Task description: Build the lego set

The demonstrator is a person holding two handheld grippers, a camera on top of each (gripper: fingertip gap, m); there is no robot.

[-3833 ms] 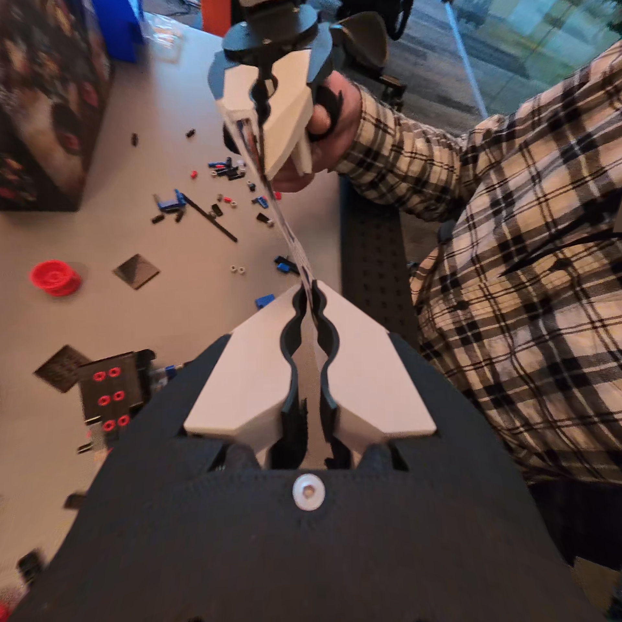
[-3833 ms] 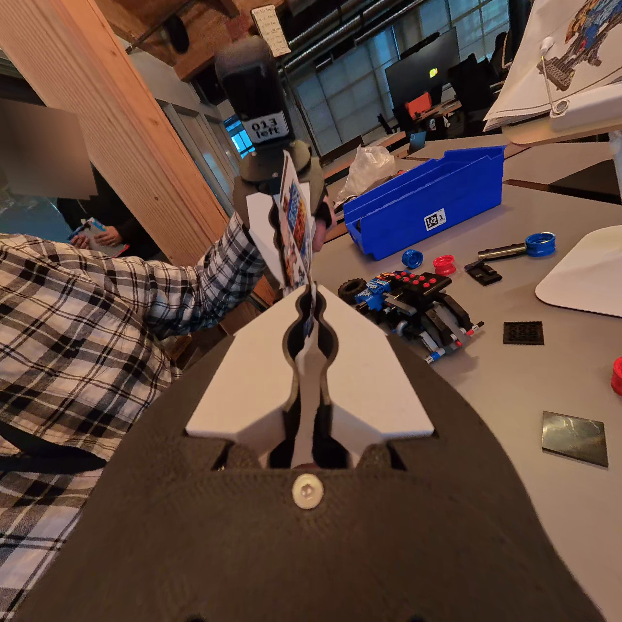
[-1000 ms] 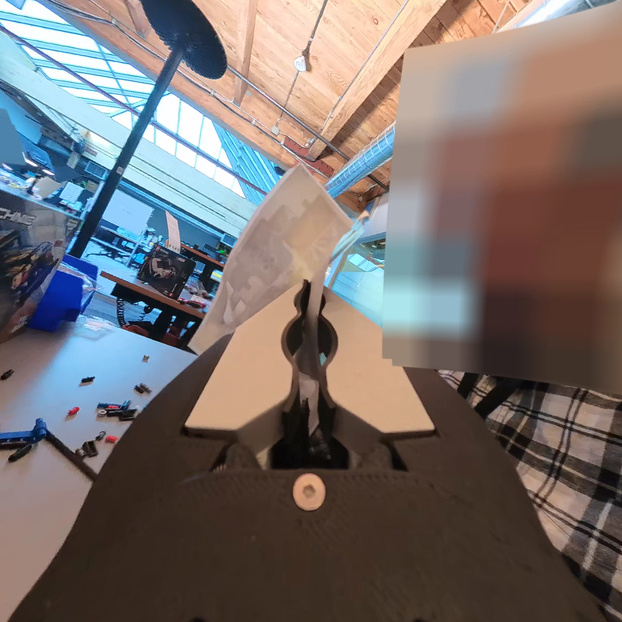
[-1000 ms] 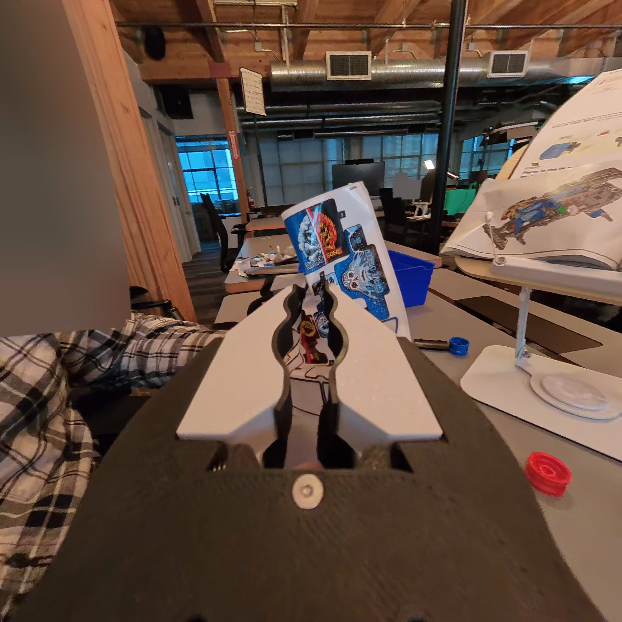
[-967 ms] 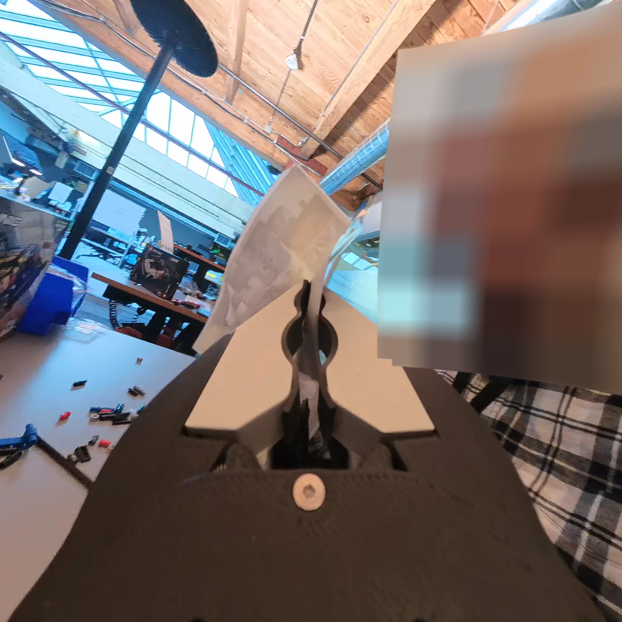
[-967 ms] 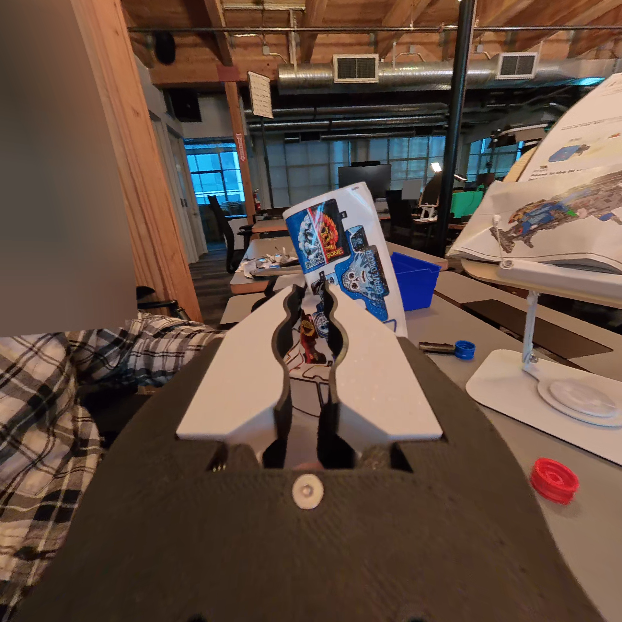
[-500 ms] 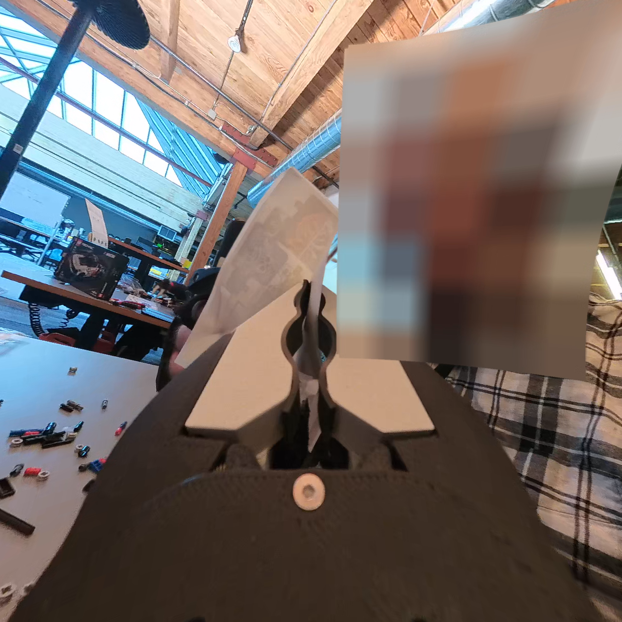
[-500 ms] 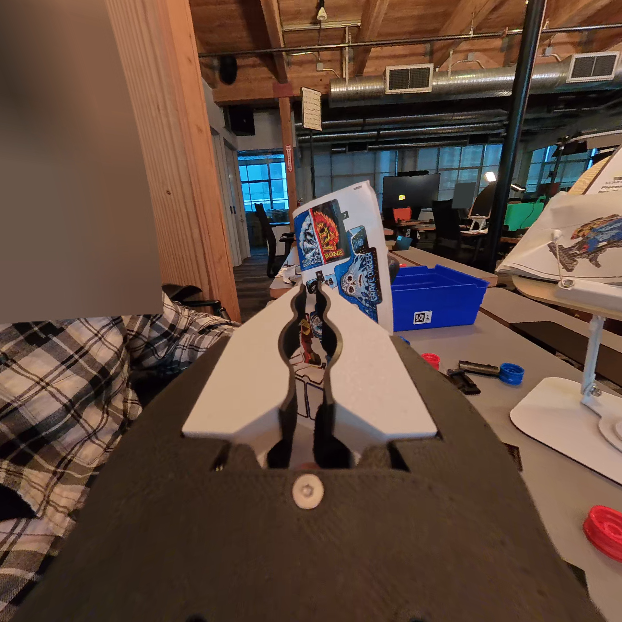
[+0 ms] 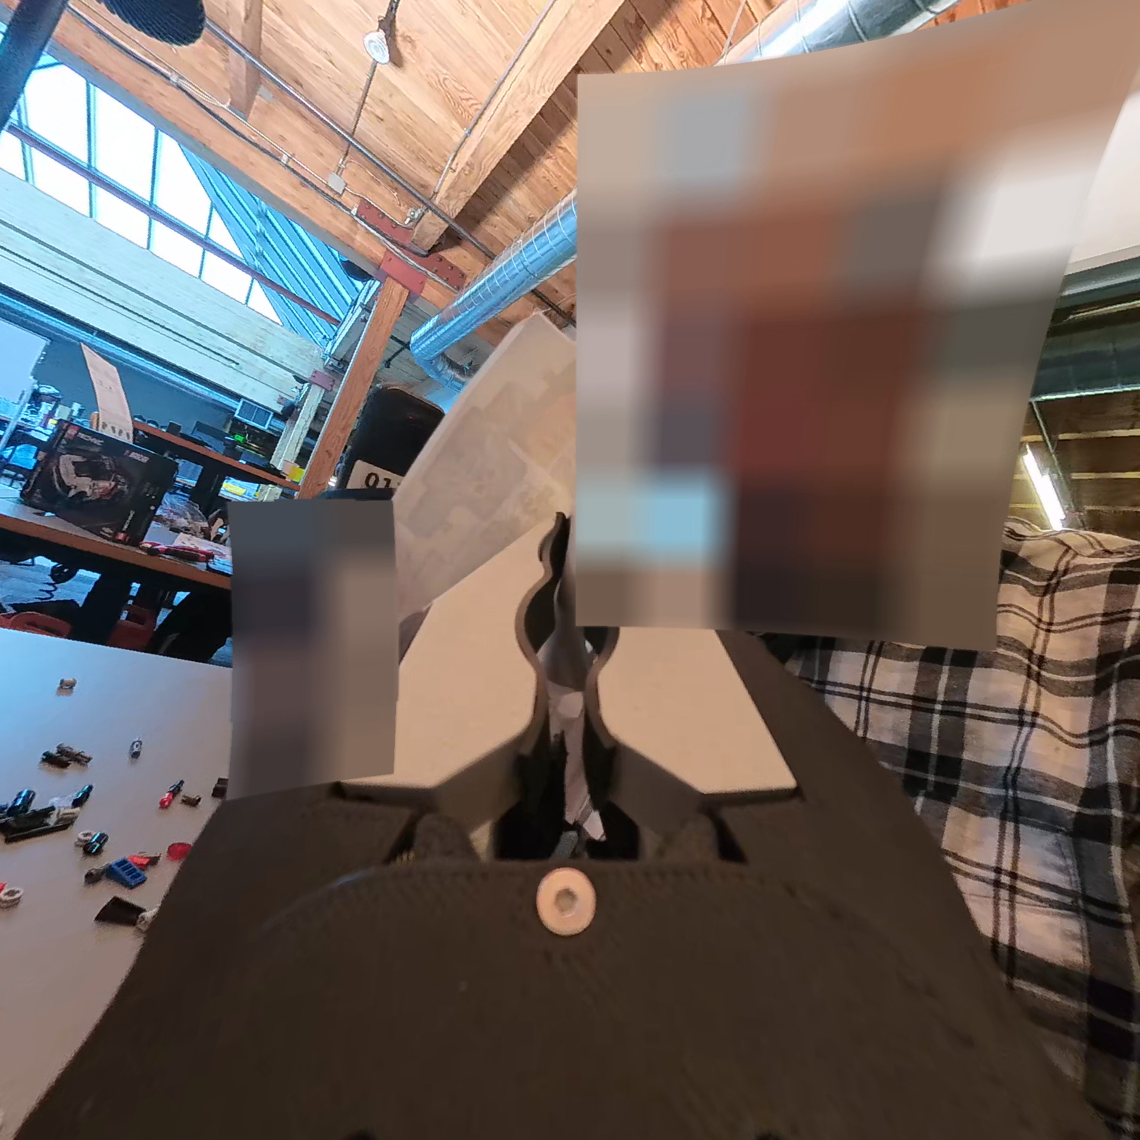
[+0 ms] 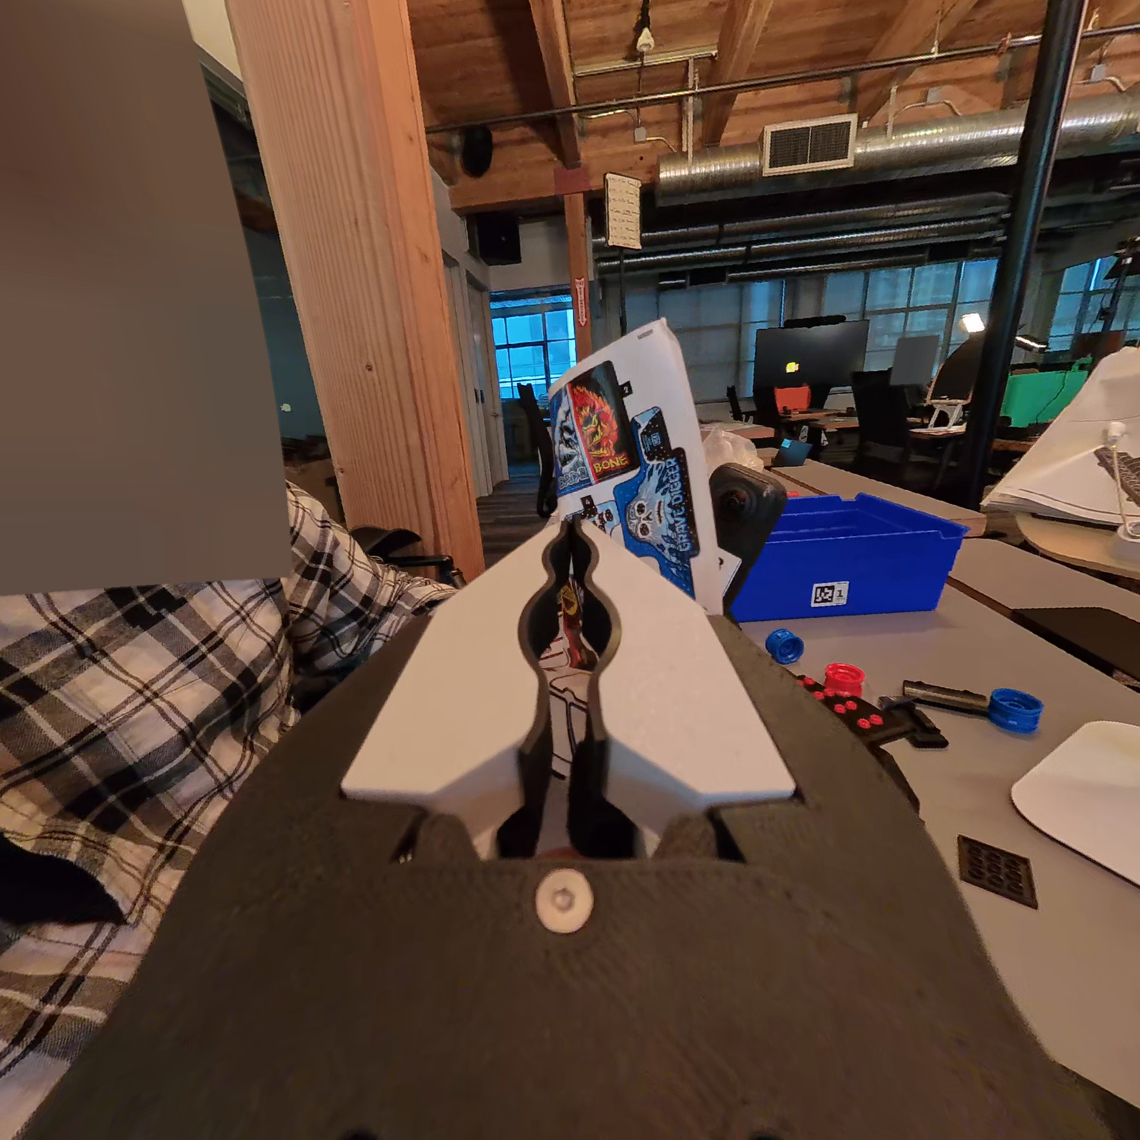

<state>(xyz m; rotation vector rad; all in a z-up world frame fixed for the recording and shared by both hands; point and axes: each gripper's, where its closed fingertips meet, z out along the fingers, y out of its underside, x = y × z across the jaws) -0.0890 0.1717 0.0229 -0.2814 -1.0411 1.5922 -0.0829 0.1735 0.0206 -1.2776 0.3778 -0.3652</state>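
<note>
A sticker sheet is held upright between both grippers. The right wrist view shows its printed side (image 10: 641, 469), with blue, red and white stickers. The left wrist view shows its plain white back (image 9: 487, 444). My left gripper (image 9: 561, 536) is shut on one edge of the sheet. My right gripper (image 10: 574, 524) is shut on the other edge. The left gripper's black camera body (image 10: 740, 512) shows just behind the sheet. A black lego build with red pins (image 10: 863, 718) lies on the grey table (image 10: 962, 796), partly hidden by my right gripper.
Small loose lego parts (image 9: 61, 820) lie on the table at the left. A blue bin (image 10: 845, 555), a blue wheel (image 10: 784, 644), a red wheel (image 10: 844, 678), a black plate (image 10: 996, 870) and a white stand base (image 10: 1086, 796) are at the right. A person in a plaid shirt (image 10: 154, 691) sits close.
Both grippers have lifted the sheet from table height to in front of the person. In the last second both views swung sideways; the blue bin and wheels came into the right view.
</note>
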